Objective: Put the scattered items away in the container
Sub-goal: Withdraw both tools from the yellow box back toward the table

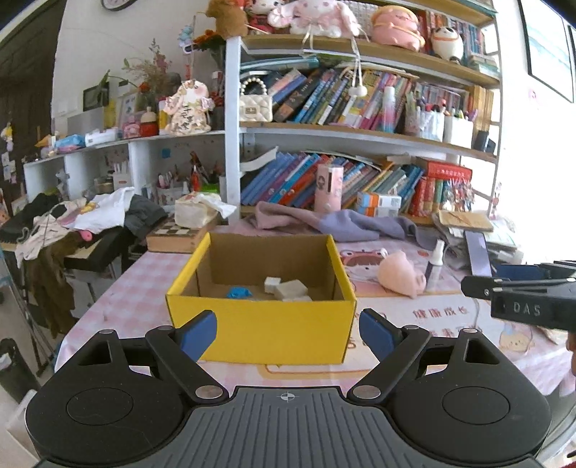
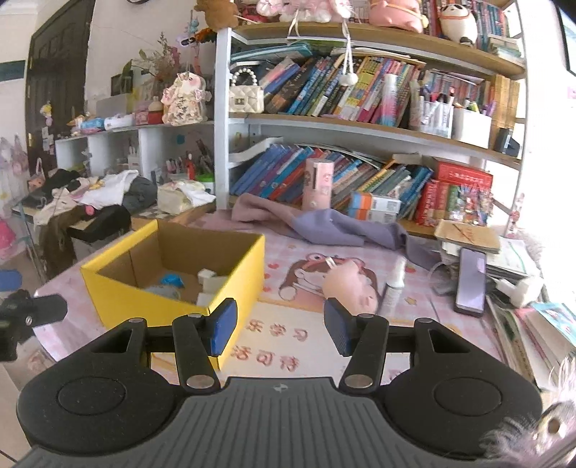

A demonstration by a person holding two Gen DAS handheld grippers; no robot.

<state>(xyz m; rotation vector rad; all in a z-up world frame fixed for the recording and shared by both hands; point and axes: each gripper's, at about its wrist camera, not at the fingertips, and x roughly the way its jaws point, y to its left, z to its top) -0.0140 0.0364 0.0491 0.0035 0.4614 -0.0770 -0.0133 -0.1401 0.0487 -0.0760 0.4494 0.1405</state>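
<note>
In the left wrist view, the left hand-held gripper point(image 1: 288, 333) stands wide apart, empty, before the yellow box point(image 1: 261, 325) holding what may be erasers point(image 1: 288, 288). In the right wrist view, the right hand-held gripper point(image 2: 280, 327) stands apart, empty; pink toy point(image 2: 351, 286) and spray bottle point(image 2: 393, 286) lie on the surface point(image 2: 288, 248) right of the box.

Beyond the fingers stands a white-framed bookshelf with wooden boards point(image 2: 360, 124), crammed with colourful upright books point(image 2: 324, 90); plush toys point(image 1: 316, 16) sit on top. Ahead and right lies a crumpled purple cloth point(image 2: 324, 223); far left, a heap of clothes point(image 1: 72, 219)
</note>
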